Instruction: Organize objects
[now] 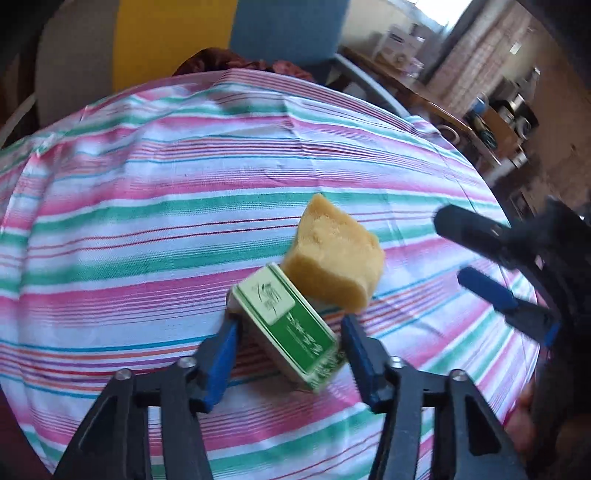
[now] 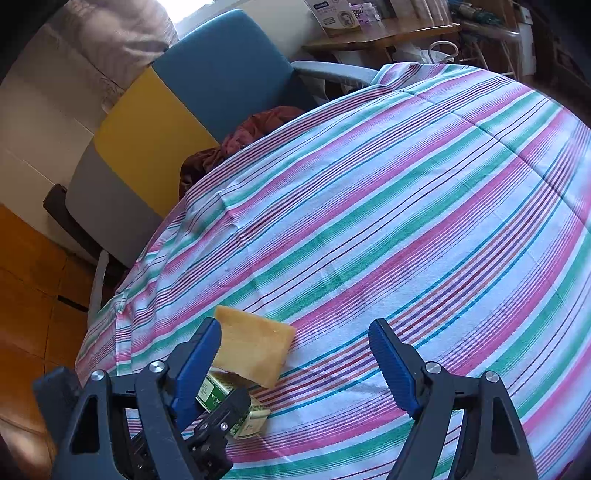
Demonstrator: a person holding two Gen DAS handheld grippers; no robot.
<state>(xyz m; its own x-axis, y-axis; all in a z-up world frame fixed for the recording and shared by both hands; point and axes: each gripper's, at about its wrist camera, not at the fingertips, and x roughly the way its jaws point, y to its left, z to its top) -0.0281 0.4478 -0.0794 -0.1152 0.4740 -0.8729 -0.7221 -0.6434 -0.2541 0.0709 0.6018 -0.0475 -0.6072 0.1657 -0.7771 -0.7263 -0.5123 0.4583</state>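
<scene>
A green and white box [image 1: 291, 328] lies on the striped tablecloth [image 1: 147, 206], touching a yellow sponge [image 1: 332, 258] just beyond it. My left gripper [image 1: 290, 334] is open, its blue fingers on either side of the box with small gaps. My right gripper [image 1: 458, 251] is open and empty at the right of the sponge. In the right wrist view the sponge [image 2: 255, 347] and the box [image 2: 221, 398] sit at the lower left by the left finger of my right gripper [image 2: 295, 350]; the left gripper's tip partly covers the box.
A blue, yellow and grey chair [image 2: 177, 110] stands behind the table with a dark red cloth [image 2: 240, 144] on its seat. A wooden shelf with boxes [image 2: 369, 26] is at the back. The table's left edge [image 2: 103, 317] drops to an orange floor.
</scene>
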